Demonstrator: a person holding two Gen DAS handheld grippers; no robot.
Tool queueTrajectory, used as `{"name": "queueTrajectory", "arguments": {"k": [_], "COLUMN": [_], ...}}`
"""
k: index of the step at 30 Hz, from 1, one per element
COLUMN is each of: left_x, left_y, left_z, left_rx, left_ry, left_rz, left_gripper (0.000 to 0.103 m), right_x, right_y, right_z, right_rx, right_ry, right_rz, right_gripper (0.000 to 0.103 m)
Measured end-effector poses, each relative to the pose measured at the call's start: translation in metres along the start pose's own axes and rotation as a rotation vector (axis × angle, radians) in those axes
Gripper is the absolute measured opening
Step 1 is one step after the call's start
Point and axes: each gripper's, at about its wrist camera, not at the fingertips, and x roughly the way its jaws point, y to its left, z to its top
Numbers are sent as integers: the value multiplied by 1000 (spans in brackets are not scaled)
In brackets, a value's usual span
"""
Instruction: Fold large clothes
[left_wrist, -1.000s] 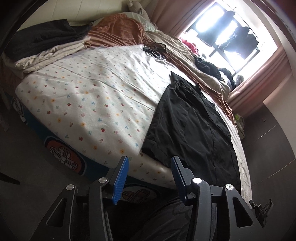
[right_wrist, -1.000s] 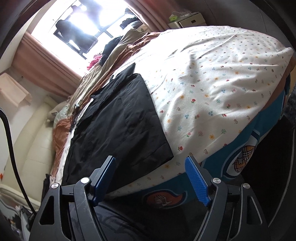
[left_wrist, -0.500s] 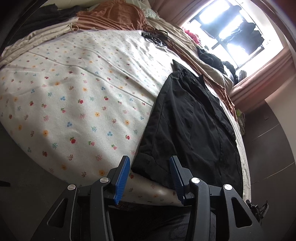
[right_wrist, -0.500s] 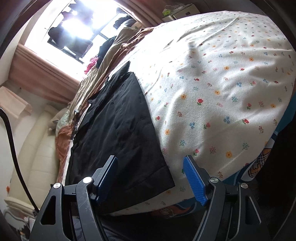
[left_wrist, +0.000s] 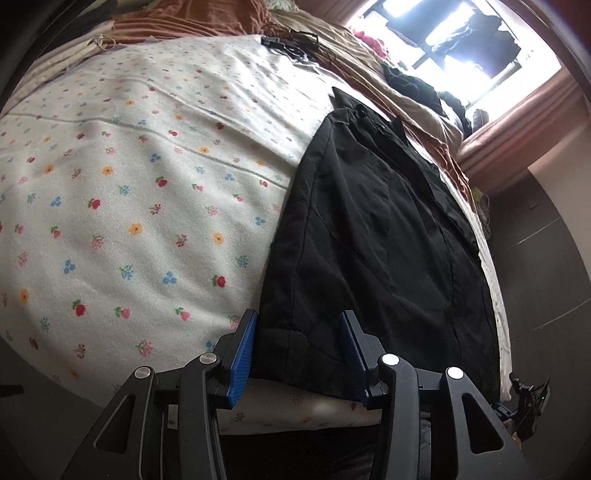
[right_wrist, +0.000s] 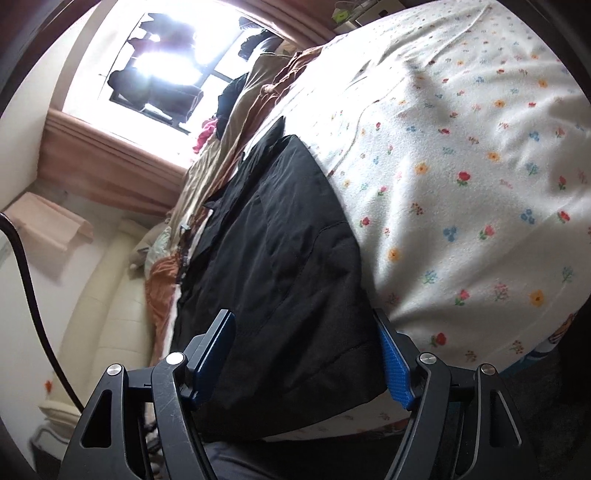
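Grab step: black jacket (left_wrist: 376, 236) lies flat on the floral bedsheet (left_wrist: 147, 184), hem at 6 o'clock. Left gripper (left_wrist: 297, 350) and right gripper (right_wrist: 306, 354) both gape around its near corners, not pinching yet. Next, close and lift evenly.

My left hand-held gripper (left_wrist: 297, 354) has its jaws apart over the near hem of the black garment (left_wrist: 373, 236), nothing blocking them. Left of the frame, the floral bedsheet (left_wrist: 129, 184) lies bare, open room to pass. Along the top, heaped brown and beige bedding (left_wrist: 207, 18) and a tangle of black cables (left_wrist: 291, 42) crowd the far edge.
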Motion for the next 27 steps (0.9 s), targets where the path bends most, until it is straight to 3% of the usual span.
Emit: {"name": "queueTrajectory", "arguments": {"k": [4, 6, 7, 8, 9, 10, 12, 16, 27], "left_x": [4, 7, 10, 10, 9, 6, -1, -21, -91], "left_y": [-6, -6, -5, -4, -3, -3, -4, 0, -11], "left_z": [-3, -1, -1, -1, -1, -2, -2, 2, 15], "left_rx": [37, 36, 23, 3, -11, -16, -31, -107, -202], "left_ry": [-15, -16, -2, -8, -19, -29, -57, -93, -200], "left_rz": [13, 21, 11, 2, -5, -9, -27, -110, -288], "left_gripper": [46, 24, 16, 15, 14, 12, 9, 7, 5], "right_x": [10, 13, 13, 14, 14, 16, 17, 10, -53], "right_y": [-5, -2, -1, -1, -1, -2, -5, -5, 66], "right_z": [-5, -7, -6, -5, -4, -3, -1, 5, 18], "right_rx": [44, 37, 38, 43, 51, 64, 94, 135, 24], "right_ry": [28, 13, 6, -2, -7, -11, -9, -7, -91], "right_rz": [71, 61, 54, 39, 22, 9, -17, -8, 108], "right_gripper": [74, 73, 68, 64, 54, 35, 10, 6, 5]}}
